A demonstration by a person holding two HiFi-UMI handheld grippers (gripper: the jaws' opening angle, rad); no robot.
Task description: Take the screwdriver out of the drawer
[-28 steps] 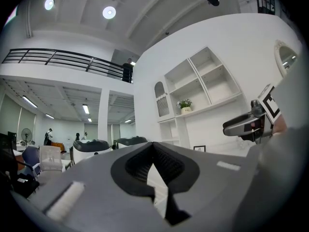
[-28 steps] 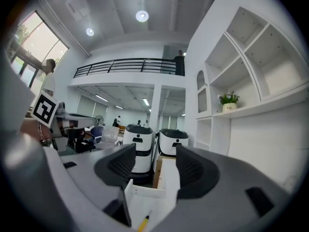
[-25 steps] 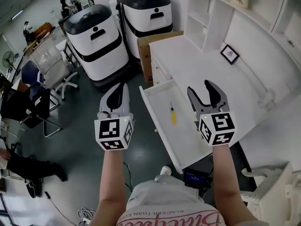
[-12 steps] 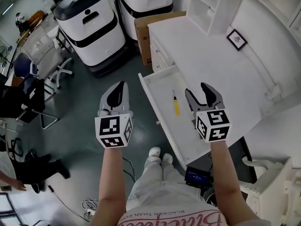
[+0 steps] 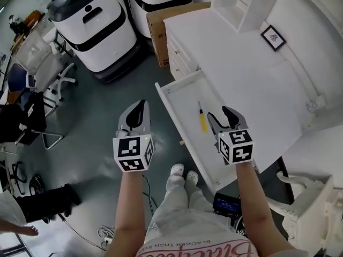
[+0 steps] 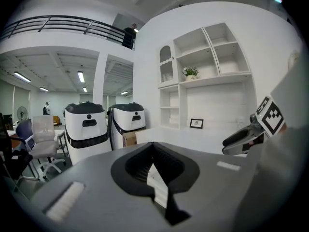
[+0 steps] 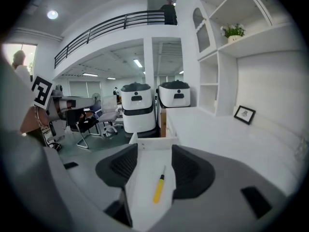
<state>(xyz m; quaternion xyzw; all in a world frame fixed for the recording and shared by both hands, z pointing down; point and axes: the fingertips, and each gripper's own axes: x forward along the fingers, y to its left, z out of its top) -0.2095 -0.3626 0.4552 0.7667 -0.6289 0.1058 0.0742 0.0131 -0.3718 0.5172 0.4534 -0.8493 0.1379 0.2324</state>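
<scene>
A yellow-handled screwdriver (image 5: 202, 120) lies in the open white drawer (image 5: 172, 101), its dark shaft pointing toward the desk. My right gripper (image 5: 220, 113) hovers open over the drawer's right side, just right of the screwdriver. In the right gripper view the screwdriver (image 7: 159, 188) lies on the drawer (image 7: 143, 178) floor between the spread jaws of the right gripper (image 7: 154, 154), a little beyond them. My left gripper (image 5: 139, 105) hangs over the floor left of the drawer, shut and empty; in its own view the left gripper (image 6: 154, 161) has its pads together.
The white desk (image 5: 241, 58) runs behind the drawer, with shelves and a small picture frame (image 5: 273, 37). A cardboard box (image 5: 161, 20) and two white-and-black machines (image 5: 94, 23) stand beyond it. Office chairs (image 5: 40, 55) are at left. The person's feet (image 5: 182, 173) are below the drawer front.
My right gripper has moved left over the drawer, closer to the screwdriver. The left gripper has stayed shut beside the drawer. The head view has tilted further down.
</scene>
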